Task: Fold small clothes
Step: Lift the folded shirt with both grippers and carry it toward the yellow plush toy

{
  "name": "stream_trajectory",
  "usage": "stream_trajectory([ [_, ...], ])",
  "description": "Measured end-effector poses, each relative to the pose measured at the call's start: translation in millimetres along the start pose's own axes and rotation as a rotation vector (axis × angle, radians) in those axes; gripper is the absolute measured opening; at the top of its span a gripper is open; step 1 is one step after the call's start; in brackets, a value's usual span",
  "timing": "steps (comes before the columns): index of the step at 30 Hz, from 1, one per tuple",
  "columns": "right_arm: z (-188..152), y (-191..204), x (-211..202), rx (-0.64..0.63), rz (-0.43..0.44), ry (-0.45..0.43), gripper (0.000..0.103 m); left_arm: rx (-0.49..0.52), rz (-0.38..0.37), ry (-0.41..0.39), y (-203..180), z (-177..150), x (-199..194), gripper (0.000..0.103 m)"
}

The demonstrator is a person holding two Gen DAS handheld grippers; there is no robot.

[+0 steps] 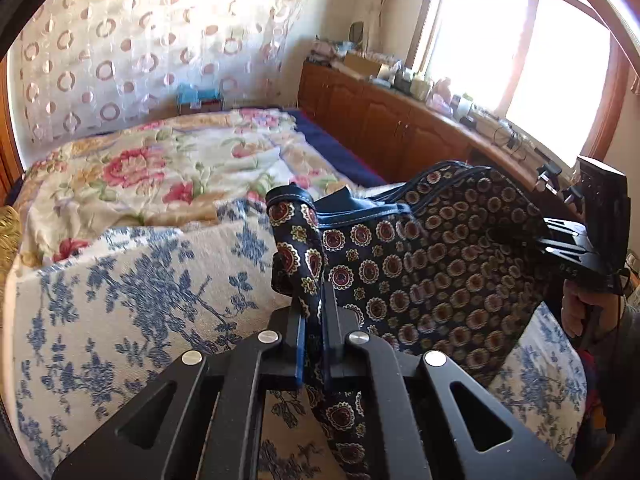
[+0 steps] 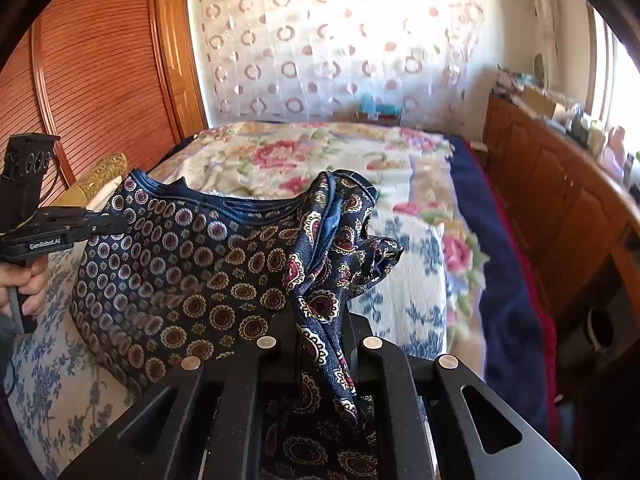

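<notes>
A small dark navy garment (image 1: 440, 272) with round red and gold medallions hangs stretched between both grippers above the bed. My left gripper (image 1: 315, 304) is shut on a bunched corner of it, and cloth trails down between the fingers. In the right wrist view the same garment (image 2: 192, 264) spreads to the left, where the left gripper (image 2: 110, 224) pinches its far edge. My right gripper (image 2: 322, 324) is shut on the near bunched corner. From the left wrist view the right gripper (image 1: 554, 236) shows at the garment's right edge, held by a hand.
Under the garment lies a white cloth with blue flowers (image 1: 132, 288) on the bed, and a pink-flowered quilt (image 2: 304, 152) lies behind it. A wooden cabinet (image 1: 384, 120) with clutter on top runs under the window. A slatted wooden door (image 2: 92, 80) stands at the left.
</notes>
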State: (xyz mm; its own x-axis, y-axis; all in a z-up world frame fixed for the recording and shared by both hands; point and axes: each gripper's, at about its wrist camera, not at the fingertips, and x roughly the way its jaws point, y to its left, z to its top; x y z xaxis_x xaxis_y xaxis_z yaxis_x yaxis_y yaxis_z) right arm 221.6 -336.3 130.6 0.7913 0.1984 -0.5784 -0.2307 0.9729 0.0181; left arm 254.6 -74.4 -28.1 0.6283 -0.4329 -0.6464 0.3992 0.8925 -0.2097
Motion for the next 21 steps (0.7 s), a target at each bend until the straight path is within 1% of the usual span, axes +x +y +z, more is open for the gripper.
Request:
stream_trajectory([
  [7, 15, 26, -26, -0.077, -0.002, -0.084, 0.011, -0.025, 0.014, -0.113, 10, 2, -49, 0.006],
  [10, 23, 39, -32, -0.115, 0.006, -0.113, 0.011, -0.038, 0.034, -0.157, 20, 3, -73, 0.006],
  [15, 36, 62, -32, -0.181, 0.041, -0.149, 0.011, -0.057, 0.111, -0.223, 41, -4, -111, 0.006],
  [21, 56, 100, -17, -0.274, 0.110, -0.178, 0.011, -0.107, 0.210, -0.275, 73, -25, -156, 0.006],
])
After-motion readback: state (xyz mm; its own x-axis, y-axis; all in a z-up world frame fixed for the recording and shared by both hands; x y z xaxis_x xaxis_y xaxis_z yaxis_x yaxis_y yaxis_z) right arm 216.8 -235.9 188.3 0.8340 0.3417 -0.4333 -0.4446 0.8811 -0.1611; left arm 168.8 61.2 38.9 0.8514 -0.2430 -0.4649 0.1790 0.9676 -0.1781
